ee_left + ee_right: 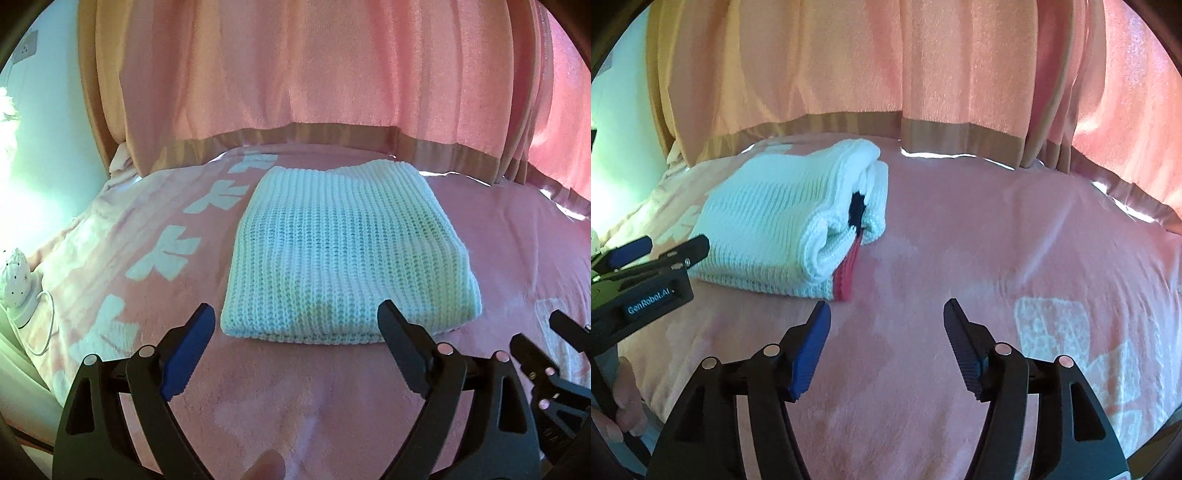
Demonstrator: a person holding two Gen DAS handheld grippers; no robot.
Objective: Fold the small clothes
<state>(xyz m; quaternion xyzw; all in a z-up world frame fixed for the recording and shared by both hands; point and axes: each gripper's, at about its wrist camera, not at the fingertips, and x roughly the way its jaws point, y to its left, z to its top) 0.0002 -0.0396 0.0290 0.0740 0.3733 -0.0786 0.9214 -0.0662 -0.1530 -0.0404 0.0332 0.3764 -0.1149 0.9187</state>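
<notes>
1. While the white knit sweater lies folded into a thick packet on the pink bedspread, just before the pink curtain, both tools hover on its near side.
2. The left gripper is spread wide, empty — its tips flank the packet's near edge.
3. The right gripper is parted too, pinching nothing, beside the red-trimmed corner — the fold looks finished.

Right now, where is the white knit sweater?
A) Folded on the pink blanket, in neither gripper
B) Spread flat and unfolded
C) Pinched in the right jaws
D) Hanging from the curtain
A: the white knit sweater lies folded on the pink blanket, clear of both open grippers.
</notes>
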